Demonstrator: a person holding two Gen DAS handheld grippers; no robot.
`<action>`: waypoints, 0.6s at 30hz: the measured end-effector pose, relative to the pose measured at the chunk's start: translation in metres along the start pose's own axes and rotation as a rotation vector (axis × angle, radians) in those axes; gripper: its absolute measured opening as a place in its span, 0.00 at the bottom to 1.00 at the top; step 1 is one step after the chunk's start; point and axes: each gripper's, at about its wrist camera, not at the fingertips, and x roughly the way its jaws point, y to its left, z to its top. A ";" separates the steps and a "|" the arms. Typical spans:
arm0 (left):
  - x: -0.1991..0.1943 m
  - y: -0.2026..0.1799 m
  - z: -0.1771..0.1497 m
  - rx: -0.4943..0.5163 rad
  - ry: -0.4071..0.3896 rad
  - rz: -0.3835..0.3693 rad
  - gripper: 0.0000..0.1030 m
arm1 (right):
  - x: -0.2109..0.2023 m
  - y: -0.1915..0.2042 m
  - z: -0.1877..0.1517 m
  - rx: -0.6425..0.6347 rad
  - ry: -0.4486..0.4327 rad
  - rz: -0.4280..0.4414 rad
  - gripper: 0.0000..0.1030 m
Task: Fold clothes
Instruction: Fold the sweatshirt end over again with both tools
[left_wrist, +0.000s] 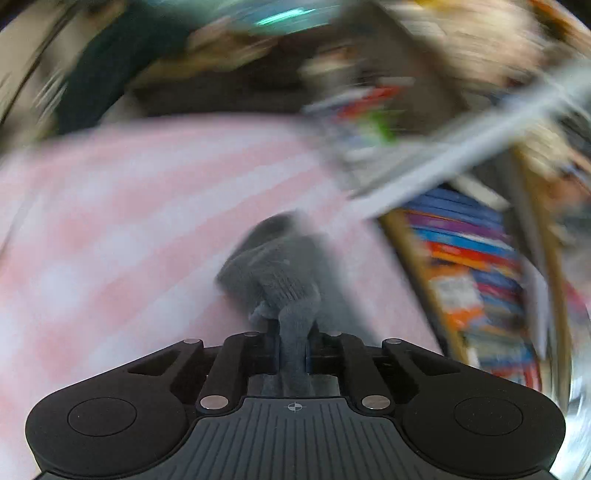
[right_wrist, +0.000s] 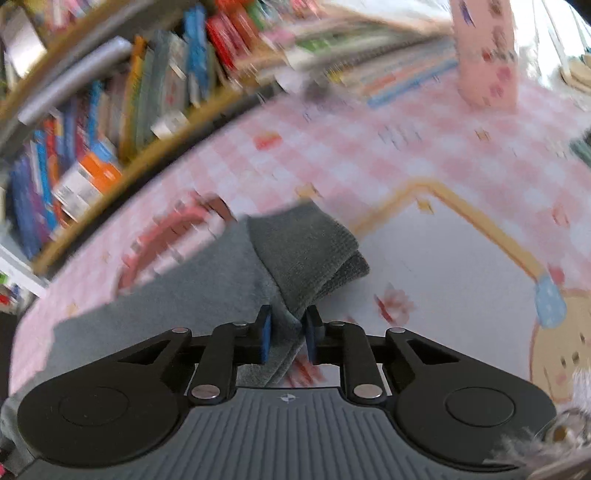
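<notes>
A grey knitted garment (left_wrist: 275, 273) lies bunched on the pink checked cloth (left_wrist: 129, 229). My left gripper (left_wrist: 291, 339) is shut on a pinched fold of it, and the fabric runs up from between the jaws. In the right wrist view the grey garment (right_wrist: 306, 247) spreads to the left over the pink checked cloth (right_wrist: 369, 147), with a folded-over corner ahead. My right gripper (right_wrist: 288, 332), with blue pads (right_wrist: 265, 336), is shut on the garment's edge. Both views are smeared by motion.
A wooden bookshelf (right_wrist: 110, 110) packed with colourful books runs along the left of the right wrist view, and the bookshelf (left_wrist: 480, 277) appears at the right in the left view. A pink box (right_wrist: 484, 55) stands far on the cloth. A printed cartoon panel (right_wrist: 443, 277) covers the cloth's right.
</notes>
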 end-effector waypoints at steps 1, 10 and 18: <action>-0.005 -0.015 0.003 0.072 -0.030 -0.043 0.09 | -0.003 0.003 0.002 -0.011 -0.013 0.009 0.16; -0.015 0.051 -0.016 -0.161 0.048 0.156 0.09 | 0.001 -0.020 -0.022 0.051 0.055 -0.040 0.16; -0.011 0.059 -0.020 -0.140 0.088 0.197 0.19 | 0.004 -0.012 -0.027 0.019 0.059 -0.096 0.25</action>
